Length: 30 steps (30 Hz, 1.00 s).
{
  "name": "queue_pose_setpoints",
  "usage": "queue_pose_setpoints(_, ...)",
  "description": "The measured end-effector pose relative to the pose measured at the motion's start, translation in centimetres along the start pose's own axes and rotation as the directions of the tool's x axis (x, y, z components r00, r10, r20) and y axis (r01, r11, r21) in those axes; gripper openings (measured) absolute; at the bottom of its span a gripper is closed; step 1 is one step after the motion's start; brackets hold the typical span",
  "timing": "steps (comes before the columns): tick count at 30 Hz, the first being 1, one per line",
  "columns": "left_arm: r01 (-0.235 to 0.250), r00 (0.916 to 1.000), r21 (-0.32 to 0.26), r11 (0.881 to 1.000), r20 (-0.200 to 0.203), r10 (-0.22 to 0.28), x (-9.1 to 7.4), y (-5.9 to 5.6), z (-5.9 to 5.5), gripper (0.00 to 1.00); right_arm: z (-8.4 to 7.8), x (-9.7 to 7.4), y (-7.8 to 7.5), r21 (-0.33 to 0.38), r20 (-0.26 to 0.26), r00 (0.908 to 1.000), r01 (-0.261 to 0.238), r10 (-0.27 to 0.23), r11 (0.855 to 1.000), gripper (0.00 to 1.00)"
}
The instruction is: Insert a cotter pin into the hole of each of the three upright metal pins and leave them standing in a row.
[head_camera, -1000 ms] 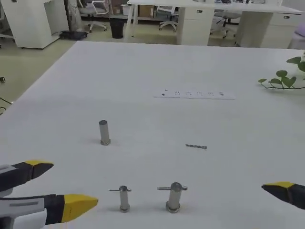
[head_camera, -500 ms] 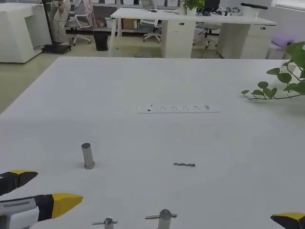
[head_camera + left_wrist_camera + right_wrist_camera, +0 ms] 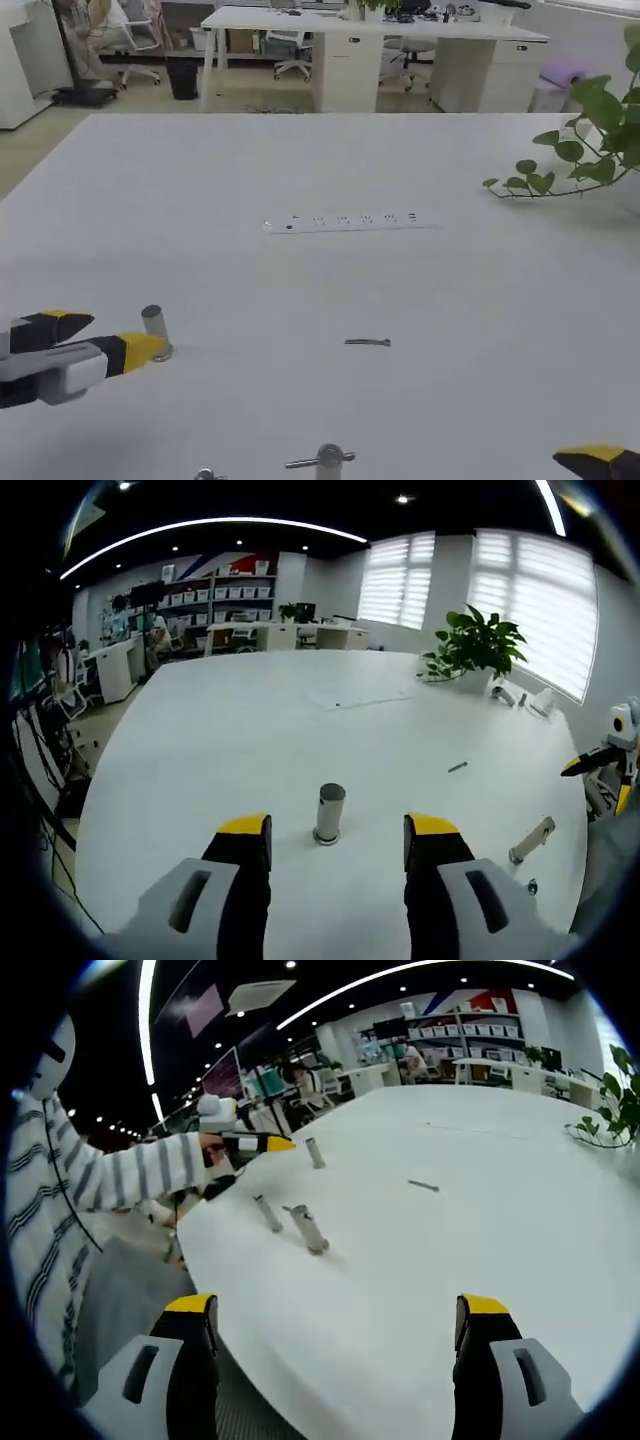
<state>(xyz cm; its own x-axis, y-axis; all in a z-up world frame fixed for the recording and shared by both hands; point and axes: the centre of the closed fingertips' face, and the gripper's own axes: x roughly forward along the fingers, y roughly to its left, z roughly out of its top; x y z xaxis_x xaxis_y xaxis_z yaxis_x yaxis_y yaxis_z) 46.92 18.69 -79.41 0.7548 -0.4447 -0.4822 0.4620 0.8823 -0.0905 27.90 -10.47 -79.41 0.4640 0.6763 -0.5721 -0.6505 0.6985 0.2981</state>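
Bare metal pin (image 3: 152,318): a short grey cylinder on a flanged foot, standing upright on the white desk (image 3: 450,290), well apart from the other two pins. Loose cotter pin (image 3: 367,342): a thin grey sliver lying flat on the desk, to the right of the bare pin and apart from all three pins. Second pin (image 3: 329,458): upright near the desk's front edge, with a cotter pin (image 3: 303,463) crosswise through its top, its long end projecting left. Third pin (image 3: 267,1213): slimmer, just beside the second; whether it carries a cotter pin cannot be told.
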Motion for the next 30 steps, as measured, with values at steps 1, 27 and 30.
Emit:
queue_pose_setpoints(1, 0.003, 1.0, 0.005, 1.0, -0.005, -0.003, 0.5, -0.1, 0.0, 0.46, 0.0, 0.0, -0.1, 0.004, 0.002, 1.0, 0.004, -0.004, 1.0, 1.0)
queue_pose_setpoints(27, -0.008, 0.9998, -0.048, 0.999, -0.017, 0.008, 4.7, 0.2, -0.7, 0.13, -0.2, 0.4, -1.0, 0.041, 0.007, 0.9998, 0.018, -0.019, 0.999, 0.99)
queue_pose_setpoints(30, -0.003, 0.9998, -0.048, 0.999, -0.022, 0.002, 4.6, 0.1, -0.7, 0.13, -0.1, 0.4, -1.0, 0.04, 0.013, 0.9997, 0.019, -0.019, 0.999, 0.99)
